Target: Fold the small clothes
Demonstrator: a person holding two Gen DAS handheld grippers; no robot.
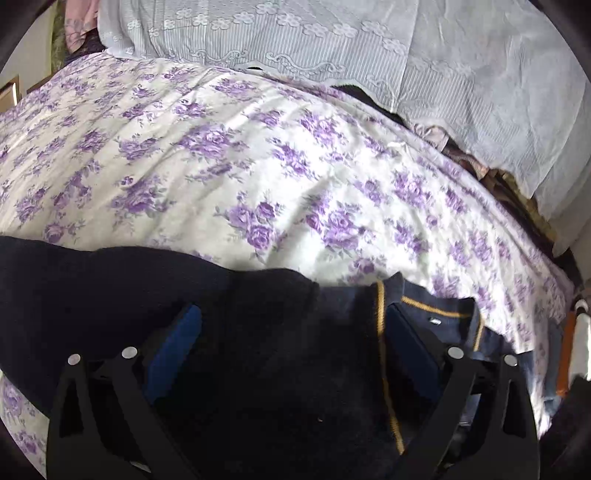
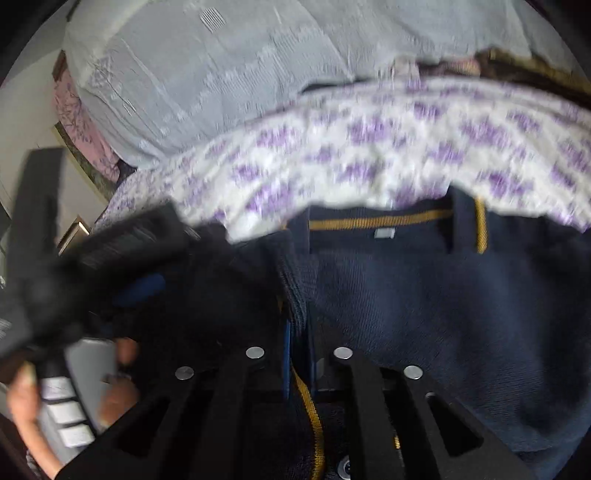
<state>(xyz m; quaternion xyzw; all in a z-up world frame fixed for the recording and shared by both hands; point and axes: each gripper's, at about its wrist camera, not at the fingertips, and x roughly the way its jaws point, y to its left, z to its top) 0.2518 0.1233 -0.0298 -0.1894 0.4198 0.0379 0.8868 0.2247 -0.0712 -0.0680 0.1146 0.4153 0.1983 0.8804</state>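
so right gripper (image 2: 298,354) pinches navy shirt (image 2: 424,302), collar pointing away; left gripper (image 1: 291,332) gapes.

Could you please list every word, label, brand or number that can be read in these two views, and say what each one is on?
None can be read.
The small neck label inside the collar of the navy garment: too blurred to read.
The same label in the left wrist view: too small to read.
The floral bedsheet and white lace cloth carry patterns only, no text.

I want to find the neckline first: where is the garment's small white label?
In the right wrist view, the white label sits upper centre, just below the yellow-striped collar of the navy garment, near the floral sheet.
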